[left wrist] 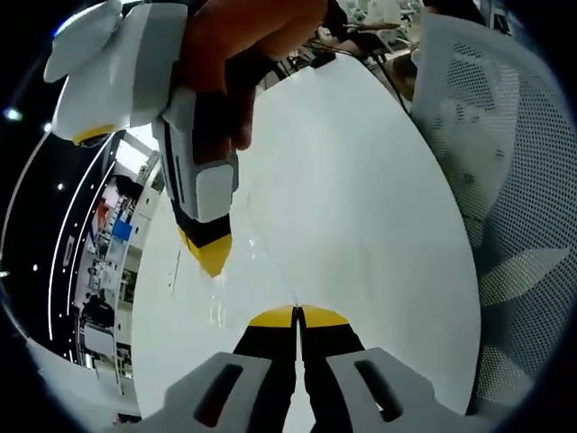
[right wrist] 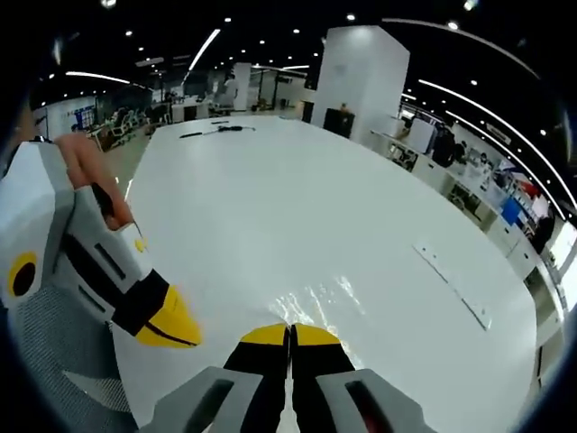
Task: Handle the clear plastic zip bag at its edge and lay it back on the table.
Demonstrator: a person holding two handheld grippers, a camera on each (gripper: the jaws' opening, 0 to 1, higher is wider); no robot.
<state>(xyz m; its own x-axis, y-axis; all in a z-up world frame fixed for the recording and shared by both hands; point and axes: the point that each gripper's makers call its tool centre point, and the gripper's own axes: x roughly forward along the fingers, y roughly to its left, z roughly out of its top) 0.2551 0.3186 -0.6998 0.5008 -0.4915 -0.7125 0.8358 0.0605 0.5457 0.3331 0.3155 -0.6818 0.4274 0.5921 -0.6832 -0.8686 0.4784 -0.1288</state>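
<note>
The clear zip bag (right wrist: 317, 302) lies flat on the white table (right wrist: 270, 207); I make it out only by its glints and wrinkles. My right gripper (right wrist: 290, 334) is shut, its yellow tips right at the bag's near edge, which seems pinched between them. In the left gripper view the right gripper (left wrist: 209, 257) comes down from the top left in a person's hand, its tip on the faint bag (left wrist: 254, 230). My left gripper (left wrist: 297, 316) is shut just above the table with nothing visible between its jaws. In the right gripper view the left gripper (right wrist: 171, 327) sits beside the bag.
A white mesh chair (left wrist: 514, 180) stands along the table's side. Dark cables or tools (right wrist: 212, 131) lie at the far end of the table, and a thin flat strip (right wrist: 451, 280) lies toward its right edge. A white pillar (right wrist: 361, 81) and desks stand beyond.
</note>
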